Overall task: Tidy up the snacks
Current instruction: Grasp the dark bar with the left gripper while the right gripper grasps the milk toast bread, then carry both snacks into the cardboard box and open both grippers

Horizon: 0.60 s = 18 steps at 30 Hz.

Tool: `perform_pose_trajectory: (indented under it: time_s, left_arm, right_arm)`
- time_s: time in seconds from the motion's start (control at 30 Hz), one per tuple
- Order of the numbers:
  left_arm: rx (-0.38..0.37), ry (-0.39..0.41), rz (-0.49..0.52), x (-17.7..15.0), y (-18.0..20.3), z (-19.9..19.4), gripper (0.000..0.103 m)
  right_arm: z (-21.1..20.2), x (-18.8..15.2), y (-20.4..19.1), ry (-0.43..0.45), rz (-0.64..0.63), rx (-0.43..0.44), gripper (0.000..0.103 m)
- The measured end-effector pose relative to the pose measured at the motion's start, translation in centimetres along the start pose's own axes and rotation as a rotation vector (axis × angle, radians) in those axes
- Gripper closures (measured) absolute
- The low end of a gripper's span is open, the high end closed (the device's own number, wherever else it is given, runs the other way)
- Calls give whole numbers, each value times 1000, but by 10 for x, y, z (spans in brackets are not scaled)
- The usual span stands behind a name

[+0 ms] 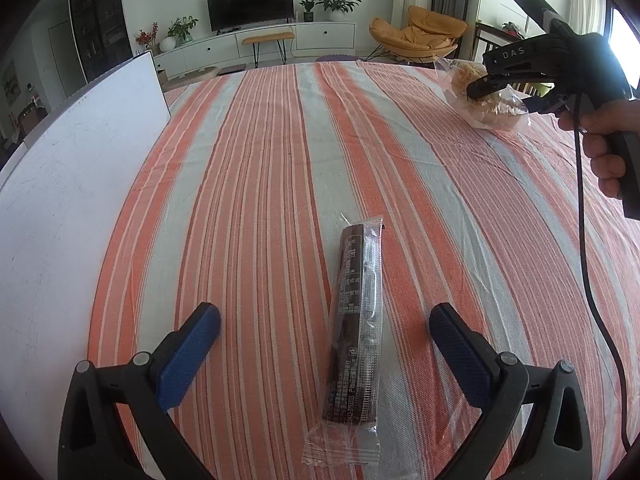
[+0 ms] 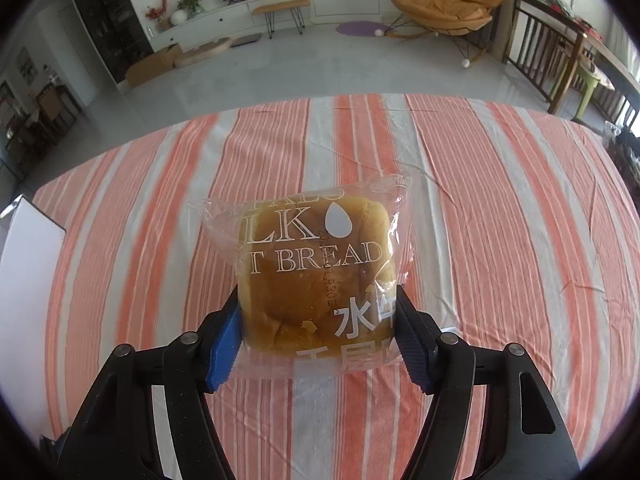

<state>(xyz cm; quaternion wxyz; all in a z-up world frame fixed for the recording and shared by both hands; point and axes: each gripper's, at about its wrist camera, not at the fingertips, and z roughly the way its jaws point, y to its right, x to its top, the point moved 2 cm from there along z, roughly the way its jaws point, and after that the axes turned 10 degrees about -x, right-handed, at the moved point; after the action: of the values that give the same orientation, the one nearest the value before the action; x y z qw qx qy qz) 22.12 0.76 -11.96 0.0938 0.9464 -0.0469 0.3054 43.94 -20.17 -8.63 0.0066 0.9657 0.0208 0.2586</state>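
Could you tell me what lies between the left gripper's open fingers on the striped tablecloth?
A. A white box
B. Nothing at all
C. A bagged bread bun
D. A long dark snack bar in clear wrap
D: in the left wrist view, a long dark snack bar in clear wrap lies between the open left gripper, untouched; the bread is in the right gripper.

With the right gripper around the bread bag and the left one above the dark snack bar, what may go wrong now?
1. The right gripper presses its pads on the soft bread bag; squeezing harder might crush the bread.
2. The grip sits at the bag's near end, so the far end may sag or slip when lifted.
3. The left gripper is open over the snack bar; its thin, flat wrapper may slide on the striped tablecloth.
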Motion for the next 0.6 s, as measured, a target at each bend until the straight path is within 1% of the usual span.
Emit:
perform_pose_trajectory:
  time_s: [0.07, 0.17, 0.3, 0.37, 0.4, 0.43, 0.47, 0.5, 0.53, 0.6]
  left_arm:
    - [0, 0, 0, 0, 0, 0, 0]
    - [0, 0, 0, 0, 0, 0, 0]
    - [-1, 0, 0, 0, 0, 0, 0]
    - [-14, 2, -1, 0, -2, -1, 1]
    - [-21, 4, 14, -1, -1, -3, 10]
    - [-33, 15, 30, -1, 0, -8, 36]
    - [-42, 19, 46, -2, 2, -13, 54]
    - [-75, 9, 55, -4, 3, -17, 84]
    - [-105, -5, 43, -6, 2, -20, 85]
    - [-195, -23, -30, -12, -3, -28, 86]
  right_arm:
    - [-19, -23, 13, 10, 60, 49, 33]
    - [-52, -67, 33, 16, 160, 132, 33]
    - [-97, -130, 42, 37, 207, 196, 33]
    - [-115, -162, 42, 41, 253, 240, 33]
    - [-123, -177, 41, 39, 279, 272, 33]
    - [-130, -190, 38, 42, 301, 297, 32]
    - [-138, -205, 37, 42, 314, 313, 32]
    - [-147, -221, 35, 44, 319, 325, 32]
    - [-154, -233, 35, 48, 321, 328, 32]
    - [-165, -255, 32, 55, 323, 309, 32]
